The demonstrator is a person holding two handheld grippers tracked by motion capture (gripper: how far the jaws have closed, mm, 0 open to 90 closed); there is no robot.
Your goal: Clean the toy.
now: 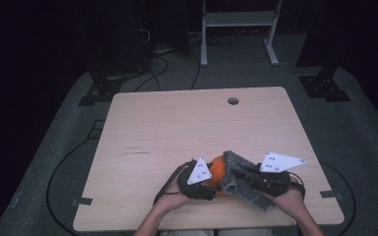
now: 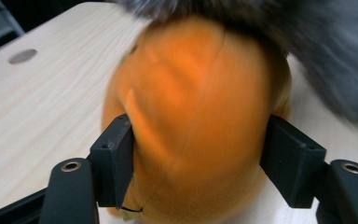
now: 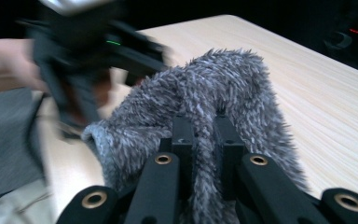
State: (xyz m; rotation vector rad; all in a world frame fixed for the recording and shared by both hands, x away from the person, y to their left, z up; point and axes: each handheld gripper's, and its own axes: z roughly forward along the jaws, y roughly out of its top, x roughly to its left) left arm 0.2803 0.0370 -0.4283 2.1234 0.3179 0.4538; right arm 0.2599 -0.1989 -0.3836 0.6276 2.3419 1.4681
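Note:
A round orange soft thing (image 1: 217,168) sits near the table's front edge, partly covered by a grey furry cloth (image 1: 241,172). In the left gripper view the orange thing (image 2: 196,93) bulges between the two pads of my left gripper (image 2: 203,161), which press on its sides, and grey fur (image 2: 326,56) hangs over its top and right. In the high view my left gripper (image 1: 213,184) is at its left. My right gripper (image 1: 243,178) comes in from the right. Its jaws (image 3: 204,137) are pinched on a fold of the furry cloth (image 3: 214,84). The left gripper (image 3: 88,51) is a blur beyond the cloth.
The wooden table (image 1: 177,128) has a round hole (image 1: 233,101) near its far edge. Behind it on the floor stand a white metal frame (image 1: 238,19), black stand bases (image 1: 324,88) and loose cables (image 1: 152,69). The person's forearms enter at the front edge.

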